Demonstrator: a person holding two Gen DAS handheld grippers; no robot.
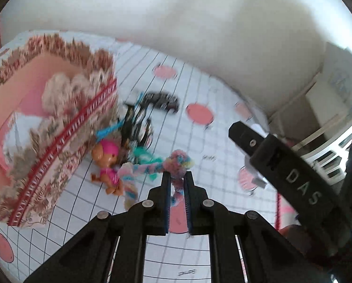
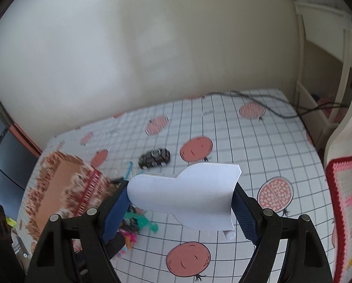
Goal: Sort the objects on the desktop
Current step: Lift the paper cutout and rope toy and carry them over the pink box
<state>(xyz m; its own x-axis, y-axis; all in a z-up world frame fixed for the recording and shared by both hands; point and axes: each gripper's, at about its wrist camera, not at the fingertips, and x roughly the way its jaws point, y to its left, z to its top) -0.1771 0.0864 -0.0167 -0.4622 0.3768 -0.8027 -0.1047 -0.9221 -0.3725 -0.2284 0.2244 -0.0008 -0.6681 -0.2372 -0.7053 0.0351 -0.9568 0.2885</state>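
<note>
Left tool (image 1: pixel 177 176) pinches a fuzzy rope (image 1: pixel 179 162); right tool (image 2: pixel 179 195) clasps white plastic piece (image 2: pixel 187 195)

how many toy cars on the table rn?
1. The black toy car sits on the grid tablecloth beyond the patterned box, also visible in the left wrist view. More could be hidden inside the box or behind the white object held by the right gripper.
</note>
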